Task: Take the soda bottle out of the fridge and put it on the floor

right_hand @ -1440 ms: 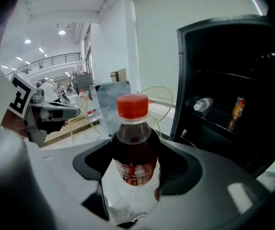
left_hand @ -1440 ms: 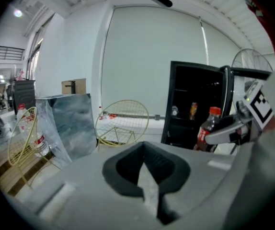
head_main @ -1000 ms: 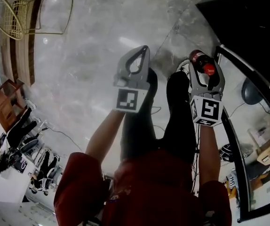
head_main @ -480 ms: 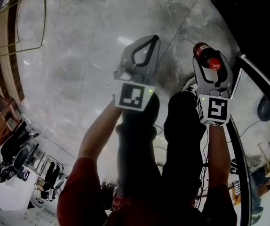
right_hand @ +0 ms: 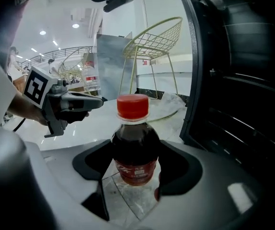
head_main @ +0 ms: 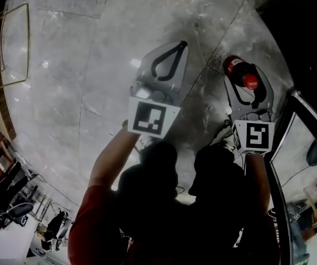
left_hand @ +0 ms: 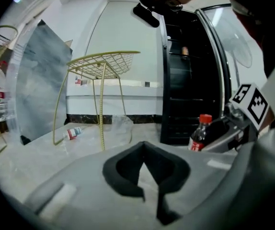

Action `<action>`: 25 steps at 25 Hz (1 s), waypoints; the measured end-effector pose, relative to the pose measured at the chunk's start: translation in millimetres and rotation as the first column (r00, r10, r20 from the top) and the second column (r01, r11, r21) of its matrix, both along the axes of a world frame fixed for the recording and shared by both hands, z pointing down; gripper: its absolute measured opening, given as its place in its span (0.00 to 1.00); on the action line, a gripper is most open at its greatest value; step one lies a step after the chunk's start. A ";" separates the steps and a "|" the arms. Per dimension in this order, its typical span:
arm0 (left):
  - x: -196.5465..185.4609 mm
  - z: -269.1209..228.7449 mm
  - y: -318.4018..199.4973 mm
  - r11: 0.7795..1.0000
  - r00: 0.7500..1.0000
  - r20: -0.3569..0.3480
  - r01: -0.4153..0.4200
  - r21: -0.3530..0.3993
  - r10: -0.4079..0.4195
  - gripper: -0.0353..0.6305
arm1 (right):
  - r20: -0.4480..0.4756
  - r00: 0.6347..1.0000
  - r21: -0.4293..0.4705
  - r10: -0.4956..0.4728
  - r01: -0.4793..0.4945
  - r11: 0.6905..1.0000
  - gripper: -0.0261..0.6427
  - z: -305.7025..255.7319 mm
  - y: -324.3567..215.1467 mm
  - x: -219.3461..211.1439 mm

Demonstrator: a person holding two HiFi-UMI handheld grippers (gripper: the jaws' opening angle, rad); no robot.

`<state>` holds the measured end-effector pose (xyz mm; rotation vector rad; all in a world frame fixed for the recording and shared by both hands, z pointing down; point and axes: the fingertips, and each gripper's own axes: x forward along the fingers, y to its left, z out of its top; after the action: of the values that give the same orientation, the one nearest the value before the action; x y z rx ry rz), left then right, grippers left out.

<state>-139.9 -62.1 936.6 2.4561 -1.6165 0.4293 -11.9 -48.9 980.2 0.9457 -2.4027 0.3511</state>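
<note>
1. Right gripper view: the right gripper (right_hand: 133, 178) has its fingers closed on the soda bottle (right_hand: 133, 147). The dark pads press the body at label height from 3 and 9 o'clock. The bottle is upright, with its red cap at 12 o'clock.
2. Left gripper view: the left gripper (left_hand: 147, 176) has its fingers together with nothing in them. Only floor shows through the loop of the pads. In the head view it hangs at the bottle's 9 o'clock, well apart from it.
3. Change in the head view over the last second: both grippers have moved further out over the marble floor (head_main: 92, 65). The fridge (head_main: 307, 26) has slid off toward 2 o'clock, and the person's knees have folded up underneath.
4. My read is that the bottle is already clear of the fridge and the lowering is under way. Setting it down and letting go are still to do.
5. Hidden: no view shows the bottle's base.
   - Floor tile shows under the fingers in the right gripper view, but I cannot tell whether the bottle touches it.
   - The left gripper view cuts off the bottle's lower half behind that gripper's own body.
   - The fridge interior is too dark to read beyond faint shelf edges.
</note>
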 end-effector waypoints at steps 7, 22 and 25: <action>-6.1 45.0 6.8 0.999 0.999 -0.014 0.035 0.012 -0.035 0.05 | 0.028 1.000 0.019 0.007 -0.007 1.000 0.49 39.1 -1.2 -3.1; -0.5 60.8 35.3 1.000 1.000 0.006 -0.017 0.020 0.017 0.05 | 0.015 1.000 0.043 -0.025 0.025 0.999 0.49 50.9 9.2 -10.8; -1.8 61.1 36.8 1.000 1.000 0.003 -0.007 0.015 0.007 0.05 | 0.017 1.000 0.045 -0.019 0.018 0.999 0.49 52.4 5.0 -10.3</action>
<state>-141.6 -25.3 997.7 2.4741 -1.6191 0.4237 -22.2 -43.8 1032.6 0.9429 -2.4429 0.3012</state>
